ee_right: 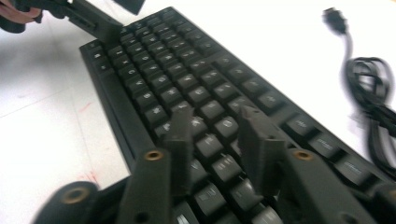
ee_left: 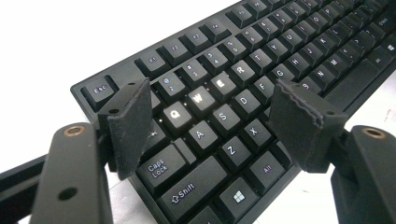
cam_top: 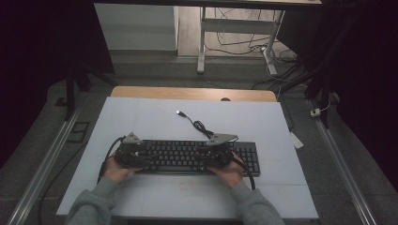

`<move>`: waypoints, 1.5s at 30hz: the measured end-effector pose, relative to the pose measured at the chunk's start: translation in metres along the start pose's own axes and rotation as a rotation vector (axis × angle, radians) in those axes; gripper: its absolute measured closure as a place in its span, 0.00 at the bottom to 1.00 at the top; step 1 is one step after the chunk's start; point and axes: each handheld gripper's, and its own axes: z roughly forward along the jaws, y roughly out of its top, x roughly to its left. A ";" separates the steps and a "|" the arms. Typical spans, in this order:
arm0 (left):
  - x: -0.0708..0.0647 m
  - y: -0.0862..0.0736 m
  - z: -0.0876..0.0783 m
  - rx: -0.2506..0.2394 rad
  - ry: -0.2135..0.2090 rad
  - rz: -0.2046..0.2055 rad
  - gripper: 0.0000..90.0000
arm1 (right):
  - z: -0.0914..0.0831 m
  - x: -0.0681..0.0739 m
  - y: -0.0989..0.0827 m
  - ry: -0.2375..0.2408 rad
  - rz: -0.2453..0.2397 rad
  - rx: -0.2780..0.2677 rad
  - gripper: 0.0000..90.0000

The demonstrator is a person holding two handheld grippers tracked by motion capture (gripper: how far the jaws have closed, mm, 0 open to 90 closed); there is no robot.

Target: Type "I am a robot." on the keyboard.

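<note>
1. While both hands hover low, the white table (cam_top: 155,117) carries a black keyboard (cam_top: 187,157) near its 6 o'clock edge.
2. Its coiled cable (cam_top: 201,126) trails off toward 12 o'clock, plug end lying free.
3. Left gripper (cam_top: 141,157): over the keyboard's 9 o'clock end, jaws wide apart above the Q-W-A keys, holding nothing.
4. Right gripper (cam_top: 213,157): toward 3 o'clock, jaws partly open over the keys, empty.

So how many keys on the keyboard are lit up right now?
3: the Q key, the W key and the E key, side by side on the keyboard. Others may be hidden behind the fingers.
</note>
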 end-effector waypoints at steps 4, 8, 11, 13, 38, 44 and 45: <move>0.000 0.000 0.000 0.000 -0.001 0.000 0.34 | -0.016 -0.007 -0.010 -0.046 0.027 -0.020 0.60; 0.000 0.000 -0.001 0.000 -0.002 0.005 0.34 | -0.035 -0.016 -0.023 -0.078 0.050 -0.031 0.56; -0.001 0.000 0.000 0.001 -0.005 0.007 0.34 | -0.049 -0.021 -0.032 -0.110 0.072 -0.039 0.54; 0.000 0.000 0.000 0.003 -0.006 0.009 0.34 | -0.057 -0.023 -0.038 -0.119 0.086 -0.051 0.53; -0.007 0.004 -0.006 -0.053 0.004 0.024 0.35 | -0.079 -0.032 -0.052 -0.161 0.096 -0.064 0.53; -0.017 0.007 -0.006 -0.054 -0.022 0.047 0.35 | -0.078 -0.032 -0.052 -0.160 0.096 -0.056 0.53; -0.019 0.007 -0.006 -0.052 -0.026 0.051 0.35 | -0.078 -0.032 -0.052 -0.159 0.095 -0.055 0.53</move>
